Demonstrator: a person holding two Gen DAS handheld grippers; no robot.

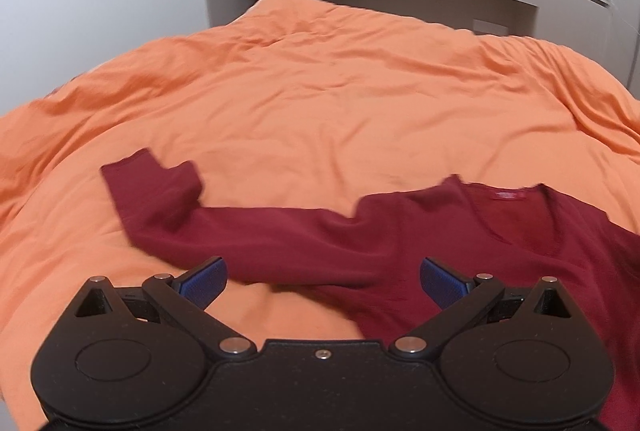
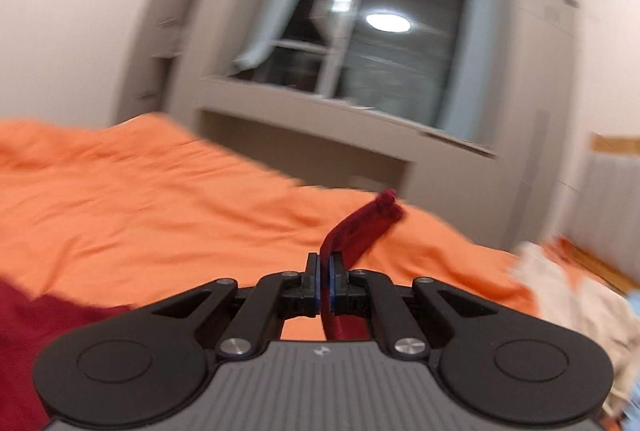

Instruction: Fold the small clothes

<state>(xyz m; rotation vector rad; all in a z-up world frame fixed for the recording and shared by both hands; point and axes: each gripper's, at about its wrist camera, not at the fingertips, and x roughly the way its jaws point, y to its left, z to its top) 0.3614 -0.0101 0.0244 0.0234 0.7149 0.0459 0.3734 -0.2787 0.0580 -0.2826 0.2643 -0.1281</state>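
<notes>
I see a dark red long-sleeved sweater [image 1: 460,231] lying on the bed's orange duvet [image 1: 320,91], V-neckline up with a red label inside the collar. One sleeve [image 1: 192,215] stretches flat to the left in the left wrist view, its cuff folded back on itself. My left gripper [image 1: 323,281] hovers over that sleeve, fingers wide apart, nothing between them. My right gripper [image 2: 325,273] has its fingers pinched on the other sleeve [image 2: 360,221], whose cuff sticks up past the tips. The right view is motion-blurred. A cream cloth [image 2: 572,291] lies at the right.
</notes>
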